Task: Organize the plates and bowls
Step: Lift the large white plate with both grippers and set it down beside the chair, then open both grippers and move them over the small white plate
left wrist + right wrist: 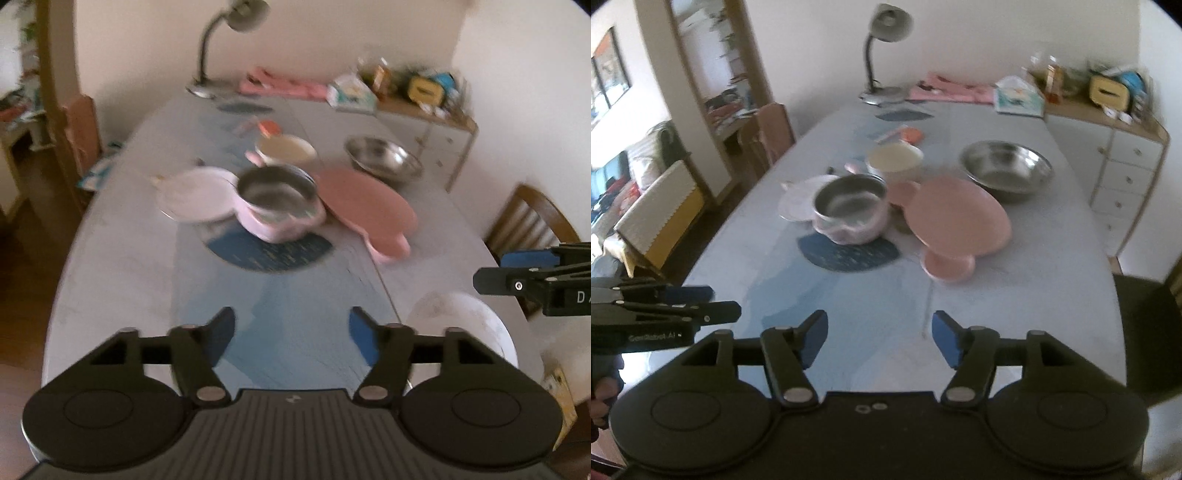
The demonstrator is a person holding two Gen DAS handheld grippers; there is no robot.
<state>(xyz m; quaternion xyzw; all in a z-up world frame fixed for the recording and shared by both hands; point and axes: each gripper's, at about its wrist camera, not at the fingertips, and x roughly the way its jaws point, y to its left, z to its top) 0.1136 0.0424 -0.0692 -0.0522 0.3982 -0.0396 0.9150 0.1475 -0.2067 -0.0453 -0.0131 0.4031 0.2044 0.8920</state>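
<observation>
Grey table [1015,295], wood chair [532,218], lamp [886,40]

Mid-table, the steel-lined bowl [849,208] sits on the round mat [849,254]; the flat plate [798,201] touches its left, the big plate [960,218] lies right. Behind them, the cup [894,158] and steel basin [1006,168]. Lamp [882,55] at the far edge.
</observation>
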